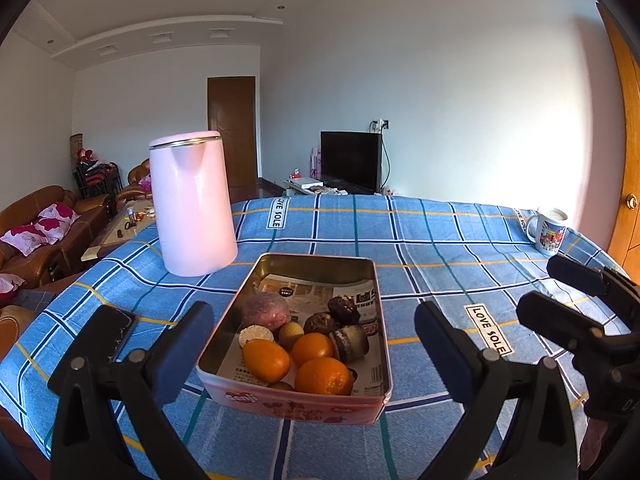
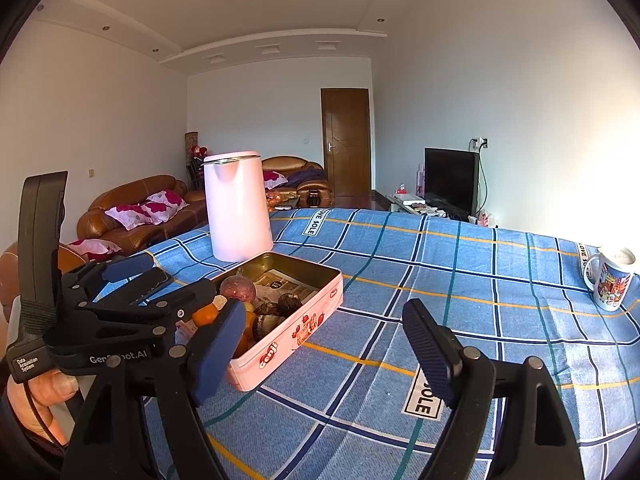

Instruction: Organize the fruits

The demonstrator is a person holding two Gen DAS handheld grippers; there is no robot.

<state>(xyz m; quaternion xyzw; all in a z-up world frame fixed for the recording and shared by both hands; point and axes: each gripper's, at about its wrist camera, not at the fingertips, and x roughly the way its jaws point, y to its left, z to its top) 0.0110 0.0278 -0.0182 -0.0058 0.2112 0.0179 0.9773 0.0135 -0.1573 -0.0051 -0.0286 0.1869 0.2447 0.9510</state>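
Fruit sits heaped in a pink tin on the blue checked tablecloth. Going left to right from the left wrist view: a dark phone-like slab lies on the cloth just outside the left finger of the left tongs. Beyond that finger and well ahead stands a pale pink kettle, just behind the tin's far left corner. The left tongs stand wide open, and the tin lies between the two blue pads with neither pad touching its walls. Inside the tin, at the near end, lie three oranges, with a small yellow fruit, a purplish round fruit and several dark brown pieces behind them, all on printed paper. Right of the tin, past the right pad, the cloth shows a "LOVE SOLE" label. Further right the right tongs come in from the edge, also open, holding nothing, with only bare cloth between the pads; the tin lies just left of their left pad. Far ahead and to the right of both tongs a printed mug stands near the table's edge
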